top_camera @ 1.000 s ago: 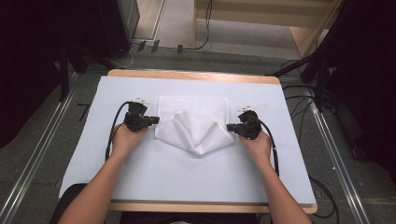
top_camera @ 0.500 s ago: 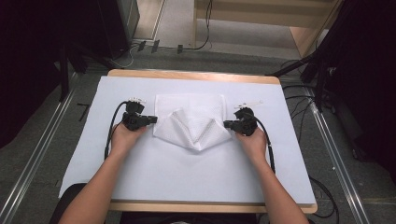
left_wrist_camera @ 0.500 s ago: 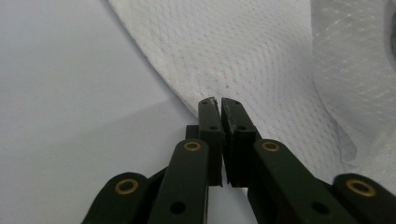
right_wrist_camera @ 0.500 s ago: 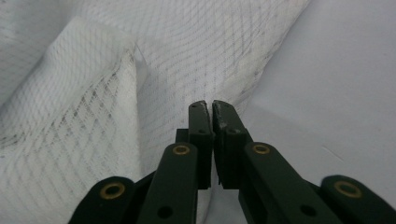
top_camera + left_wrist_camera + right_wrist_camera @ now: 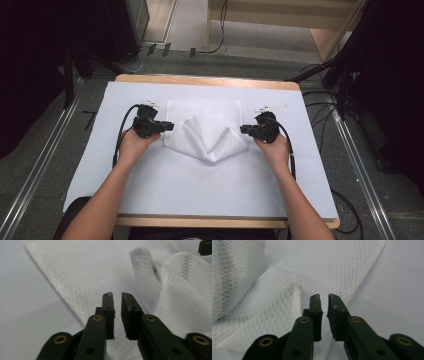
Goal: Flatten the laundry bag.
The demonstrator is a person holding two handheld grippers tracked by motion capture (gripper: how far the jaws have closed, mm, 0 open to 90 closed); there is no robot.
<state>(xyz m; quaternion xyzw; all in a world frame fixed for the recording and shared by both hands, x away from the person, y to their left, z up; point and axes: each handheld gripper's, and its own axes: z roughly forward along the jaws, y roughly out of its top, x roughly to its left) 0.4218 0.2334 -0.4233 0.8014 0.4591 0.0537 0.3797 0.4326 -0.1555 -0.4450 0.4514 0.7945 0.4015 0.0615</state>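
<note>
cloth: white cloth (image 5: 207, 131) lies half folded in the middle of my surface (image 5: 200, 195) | left gripper (image 5: 168, 127): at its left edge, fingers just opening, a little apart, nothing between | right gripper (image 5: 243, 129): at its right edge, fingers a little apart, holding nothing

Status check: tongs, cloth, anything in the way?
Left tongs and right tongs slightly open, nothing gripped, at opposite sides of the white cloth. Cloth part-folded on table cover. No obstruction.

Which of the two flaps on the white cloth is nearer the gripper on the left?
The left flap, the folded-up one beside the left gripper. The other flap rises across the V-shaped dip, next to the right gripper.
</note>
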